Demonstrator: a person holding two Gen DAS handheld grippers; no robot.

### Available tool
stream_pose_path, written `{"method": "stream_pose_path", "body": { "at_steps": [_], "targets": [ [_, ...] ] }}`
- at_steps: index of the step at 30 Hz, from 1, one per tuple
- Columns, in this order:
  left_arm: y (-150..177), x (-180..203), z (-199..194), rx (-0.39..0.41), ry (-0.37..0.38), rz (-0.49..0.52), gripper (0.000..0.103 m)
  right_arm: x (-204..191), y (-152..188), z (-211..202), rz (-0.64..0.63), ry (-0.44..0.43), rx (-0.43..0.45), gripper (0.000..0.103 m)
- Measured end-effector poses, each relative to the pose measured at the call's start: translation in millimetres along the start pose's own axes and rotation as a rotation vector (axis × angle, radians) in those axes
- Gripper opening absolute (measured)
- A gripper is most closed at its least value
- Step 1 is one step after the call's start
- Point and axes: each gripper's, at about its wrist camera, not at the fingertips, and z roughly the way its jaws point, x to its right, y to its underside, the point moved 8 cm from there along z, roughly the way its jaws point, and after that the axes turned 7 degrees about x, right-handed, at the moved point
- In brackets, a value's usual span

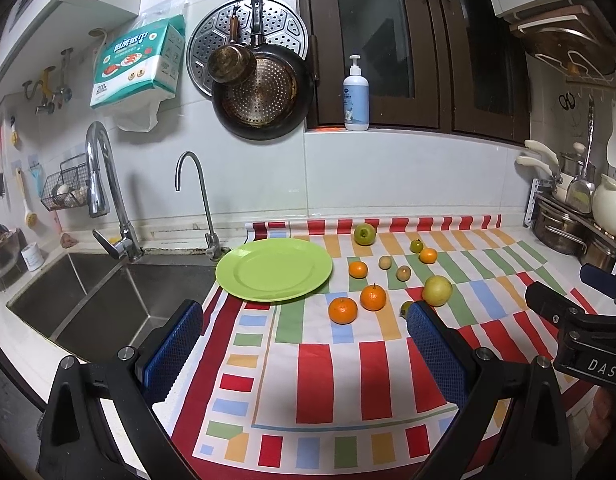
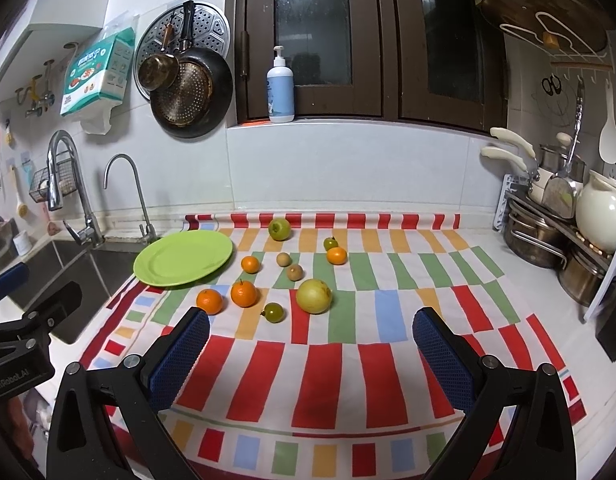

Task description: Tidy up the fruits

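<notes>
An empty green plate (image 1: 273, 269) (image 2: 183, 257) sits at the left of a striped cloth (image 2: 328, 368), next to the sink. Several fruits lie loose to its right: oranges (image 1: 342, 310) (image 2: 243, 293), a green apple (image 1: 364, 234) (image 2: 279, 228), a yellow pear-like fruit (image 1: 437, 290) (image 2: 314, 295), small green citrus (image 2: 274, 312) and small brown fruits (image 2: 294, 272). My left gripper (image 1: 303, 320) is open and empty above the cloth's near part. My right gripper (image 2: 312, 328) is open and empty, just short of the fruits.
A steel sink (image 1: 79, 300) with two taps lies left of the plate. Pots and a white jug (image 2: 600, 216) stand on a rack at the right. A soap bottle (image 2: 280, 88) stands on the window ledge; pans hang on the wall.
</notes>
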Motion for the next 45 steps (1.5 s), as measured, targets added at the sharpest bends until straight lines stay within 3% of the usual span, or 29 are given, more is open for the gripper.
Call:
{"method": "stream_pose_path", "body": {
  "at_steps": [33,45],
  "targets": [
    [0,-4,4,-0.007,0.019,-0.005,0.103,-9,-5,0,-0.022,0.0,0.011,0.103],
    [2,-14,32,-0.027,0.061,0.026,0.103,-28,-3,23,-0.029,0.011,-0.017,0.103]
  ]
}}
